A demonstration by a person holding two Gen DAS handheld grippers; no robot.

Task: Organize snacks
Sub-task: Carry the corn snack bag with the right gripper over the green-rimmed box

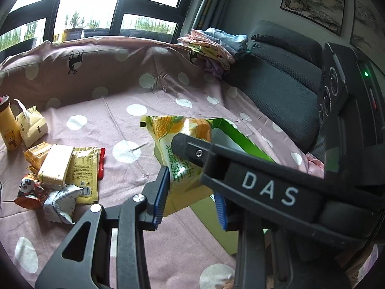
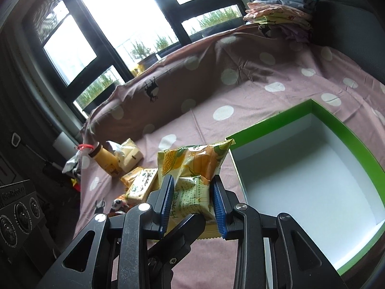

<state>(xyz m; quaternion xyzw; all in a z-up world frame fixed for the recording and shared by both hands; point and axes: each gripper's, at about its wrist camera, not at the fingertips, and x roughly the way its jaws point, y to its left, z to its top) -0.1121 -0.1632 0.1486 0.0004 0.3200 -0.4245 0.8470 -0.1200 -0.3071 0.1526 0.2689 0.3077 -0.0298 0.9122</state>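
We judge the sorting barely begun: the open green-rimmed cardboard box with its white inside [image 2: 312,168] holds nothing that we can see, while the heap of loose snack packets [image 1: 65,175] lies on the pink dotted bedsheet [image 1: 125,91] well to the left of the box, beside a yellow bear-print bottle [image 1: 8,125]. In both views we have the yellow, corn-printed plastic snack pouch [image 2: 192,168] lifted clear of the sheet, just off the box's near-left corner and not yet over its opening. Our right gripper [image 2: 192,202] is clamped on the pouch's lower half, blue pads pressing its two sides. Our left gripper [image 1: 192,190] has the same pouch between its pads, near the lower sealed edge; the left pad touches it, the other is partly hidden by the black arm of the right tool crossing in front, so we take it as a grip rather than see it outright. The pouch stands nearly upright, long axis running up from the jaws, its top seam tilted toward the box. Left to do, as we read it: this pouch into the box, then the whole heap.
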